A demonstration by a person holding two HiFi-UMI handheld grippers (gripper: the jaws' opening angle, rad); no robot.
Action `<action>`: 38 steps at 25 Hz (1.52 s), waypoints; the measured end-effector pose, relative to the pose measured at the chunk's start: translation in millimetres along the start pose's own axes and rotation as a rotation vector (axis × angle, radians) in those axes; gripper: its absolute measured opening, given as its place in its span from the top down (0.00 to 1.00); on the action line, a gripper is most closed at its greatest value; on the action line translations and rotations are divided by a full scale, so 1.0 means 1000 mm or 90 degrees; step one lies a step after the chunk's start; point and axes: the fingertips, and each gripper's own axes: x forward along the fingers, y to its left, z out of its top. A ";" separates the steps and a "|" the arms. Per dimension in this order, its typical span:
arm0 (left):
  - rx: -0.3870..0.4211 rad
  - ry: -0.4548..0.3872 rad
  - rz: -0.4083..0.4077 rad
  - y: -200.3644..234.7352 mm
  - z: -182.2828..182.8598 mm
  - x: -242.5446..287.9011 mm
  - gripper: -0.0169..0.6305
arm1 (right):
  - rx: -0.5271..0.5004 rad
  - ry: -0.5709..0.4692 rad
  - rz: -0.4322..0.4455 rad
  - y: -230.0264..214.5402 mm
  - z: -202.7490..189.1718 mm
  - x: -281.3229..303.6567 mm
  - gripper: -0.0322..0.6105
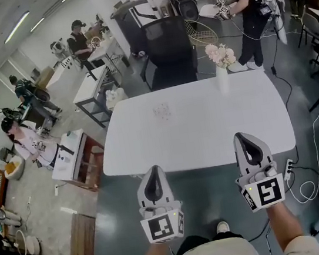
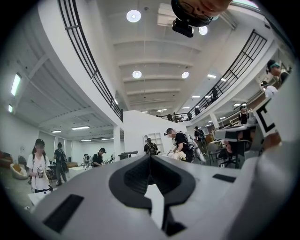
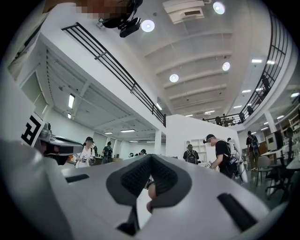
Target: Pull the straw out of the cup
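A small clear cup point(image 1: 162, 111) stands on the white table point(image 1: 209, 140), left of the middle towards the far side; it is faint and I cannot make out a straw in it. My left gripper point(image 1: 152, 171) hovers just off the table's near edge, its jaws together and empty. My right gripper point(image 1: 243, 139) reaches over the near right part of the table, also shut with nothing held. Both gripper views look level across the hall over the closed jaws, left gripper point(image 2: 150, 158) and right gripper point(image 3: 150, 159); the cup shows in neither.
A white vase of pink flowers point(image 1: 221, 64) stands at the table's far right edge. A black office chair point(image 1: 168, 48) sits behind the table. Cables and a power strip point(image 1: 291, 172) lie on the floor at right. Several people stand at other tables around the hall.
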 end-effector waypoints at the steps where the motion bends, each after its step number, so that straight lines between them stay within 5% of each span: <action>1: 0.001 0.002 0.000 -0.001 -0.003 0.002 0.97 | 0.004 0.001 -0.001 0.000 -0.003 0.002 0.95; 11: -0.030 0.010 -0.009 0.035 -0.041 0.063 0.97 | 0.021 0.039 0.002 0.020 -0.042 0.069 0.95; 28: -0.092 0.018 -0.029 0.186 -0.104 0.201 0.97 | -0.023 0.099 -0.030 0.096 -0.081 0.258 0.95; 38: -0.104 0.019 -0.061 0.206 -0.125 0.233 0.97 | -0.023 0.107 -0.059 0.104 -0.098 0.291 0.95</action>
